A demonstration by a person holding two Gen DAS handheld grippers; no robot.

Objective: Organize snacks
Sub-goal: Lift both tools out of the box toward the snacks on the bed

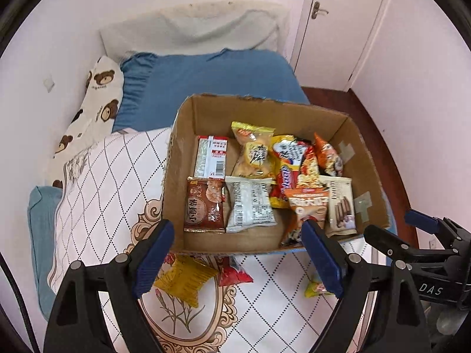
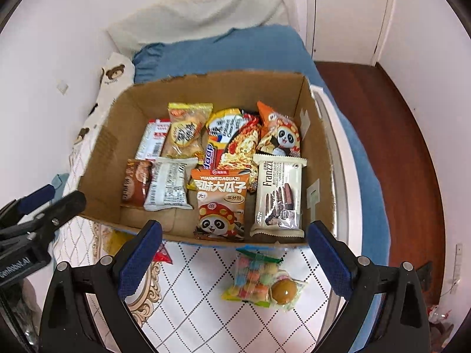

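Cardboard box (image 2: 112,135): brown, open-topped, standing on the bed; its near wall runs just ahead of both hand-held grippers, its torn far rim at 12 o'clock.
Open room, left: the quilted white bed cover (image 1: 97,194) lies bare at 9 o'clock of the box, bounded by the bear-print pillow (image 1: 100,94) and the pink wall.
Open room, near: a strip of cover between the box's near wall and the fingers carries loose packets.
Open room, right: the bed edge and dark wooden floor (image 2: 391,135) lie at 3 o'clock, with a white door (image 1: 338,23) beyond.
Left hand-held gripper (image 1: 238,256): jaws spread wide, holding nothing, hovering level over the cover, fingertips close to the box's near wall.
Yellow packet (image 1: 185,282): on the cover between the left fingers, toward 7 o'clock, touching a red packet (image 1: 234,273) beside it.
Inside the box: a brown biscuit packet (image 1: 204,206) at the near left, a white packet (image 1: 250,203) just beside it, an orange panda seed packet (image 2: 220,203) and a white Franzzi wafer packet (image 2: 278,194) at the near right; more packets crowd the far half.
Right hand-held gripper (image 2: 235,261): jaws wide apart, empty, aimed at the box's near wall.
Candy bag (image 2: 256,276): clear, with coloured sweets, on the cover between the right fingers, just outside the box.
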